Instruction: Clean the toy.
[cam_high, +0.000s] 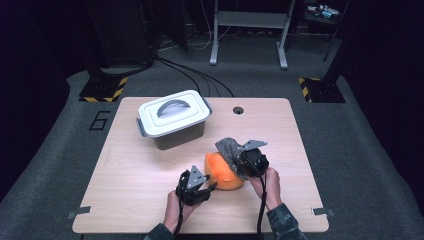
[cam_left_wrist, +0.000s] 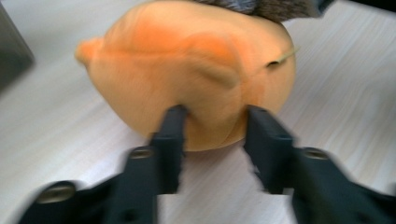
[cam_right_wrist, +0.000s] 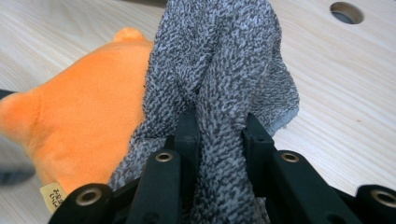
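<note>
The right gripper (cam_right_wrist: 217, 126) is pinching the grey cloth (cam_right_wrist: 224, 60) draped on the orange plush toy (cam_high: 223, 171); the left gripper (cam_left_wrist: 212, 121), jaws spread beside the toy, is risking letting it drag across the counter (cam_high: 150, 175).

Dark room – grey carpet (cam_high: 50, 150), metal frame (cam_high: 250, 30) at back, hazard-striped bases (cam_high: 102, 90).

The orange toy (cam_left_wrist: 187, 79) is soft, short-napped plush, matt, with stitched seams. The grey cloth (cam_right_wrist: 224, 70) is coarse, looped terry, speckled dark and light. The table (cam_high: 150, 170) is pale wood-grain laminate, smooth. The lidded box (cam_high: 172, 120) looks like smooth, faintly glossy plastic.
</note>
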